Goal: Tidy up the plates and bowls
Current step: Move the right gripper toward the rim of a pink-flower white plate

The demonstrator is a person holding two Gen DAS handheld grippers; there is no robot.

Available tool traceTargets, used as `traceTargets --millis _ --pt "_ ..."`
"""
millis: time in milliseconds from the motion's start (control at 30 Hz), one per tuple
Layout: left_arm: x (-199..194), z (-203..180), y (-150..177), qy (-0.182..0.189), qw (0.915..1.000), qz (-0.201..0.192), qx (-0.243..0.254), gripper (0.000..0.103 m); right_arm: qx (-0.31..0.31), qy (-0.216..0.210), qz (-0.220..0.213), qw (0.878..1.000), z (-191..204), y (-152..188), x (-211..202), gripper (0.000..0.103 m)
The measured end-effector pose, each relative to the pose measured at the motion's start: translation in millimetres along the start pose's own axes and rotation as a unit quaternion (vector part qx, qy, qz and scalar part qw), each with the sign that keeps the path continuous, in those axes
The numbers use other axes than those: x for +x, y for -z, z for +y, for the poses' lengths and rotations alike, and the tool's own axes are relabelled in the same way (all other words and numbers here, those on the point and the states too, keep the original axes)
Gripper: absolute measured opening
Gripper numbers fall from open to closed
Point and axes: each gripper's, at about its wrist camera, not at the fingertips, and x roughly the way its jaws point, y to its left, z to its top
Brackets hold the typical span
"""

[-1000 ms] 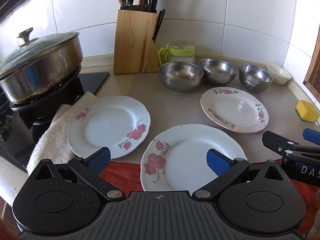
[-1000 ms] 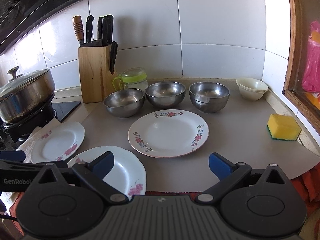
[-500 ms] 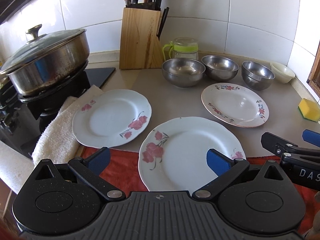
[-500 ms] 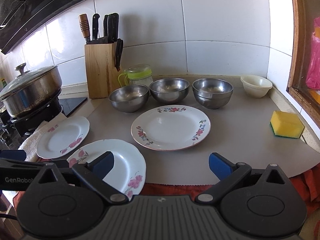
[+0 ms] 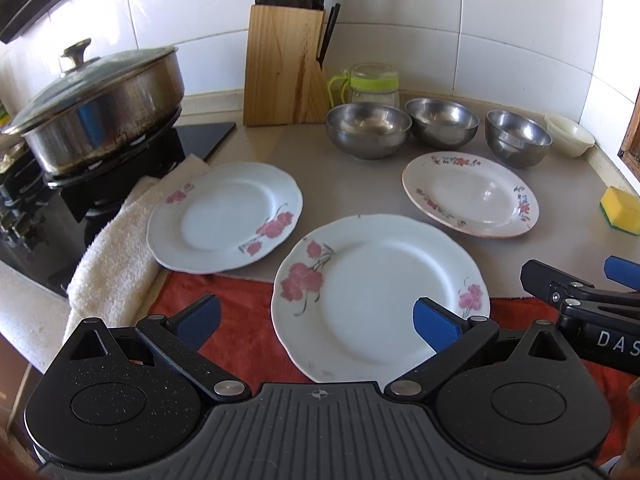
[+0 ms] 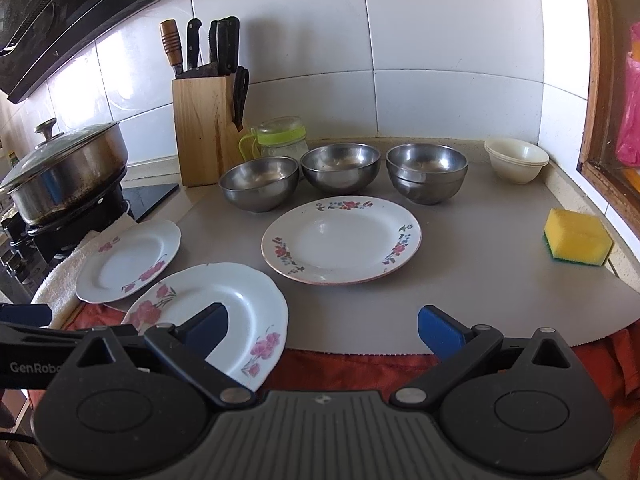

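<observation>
On the far left, a lidded pan sits on the stove, with a white towel under the edge of your left plate. Your left claw hovers with its fingers spread apart and empty over the near plate, which overhangs the red cloth. Behind, three steel bowls line up on the bench, the flower-rimmed plate just before them. Your right claw is also spread wide, holding nothing. At the far right lie the cream bowls and a yellow sponge.
</observation>
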Motion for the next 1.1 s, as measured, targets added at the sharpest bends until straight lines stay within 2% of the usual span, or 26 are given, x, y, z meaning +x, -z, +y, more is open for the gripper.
traceTargets --millis 233,667,833,1000,1100 --pt "6 6 3 0.002 0.9999 0.010 0.001 0.103 0.003 0.000 0.010 1.000 1 0 8 0.103" --pt "38 18 7 0.054 0.9974 0.043 0.019 0.102 -0.007 -0.007 0.060 0.998 8 2 41 0.100" --pt "56 24 0 0.087 0.9939 0.052 0.044 0.101 0.020 0.005 0.073 0.997 10 2 54 0.096" --pt "75 27 -7 0.126 0.9855 0.070 0.090 0.100 0.038 0.023 0.094 0.995 17 5 62 0.094" --pt "84 32 -11 0.149 0.9806 0.073 0.105 0.100 0.056 0.031 0.101 0.993 20 6 62 0.090"
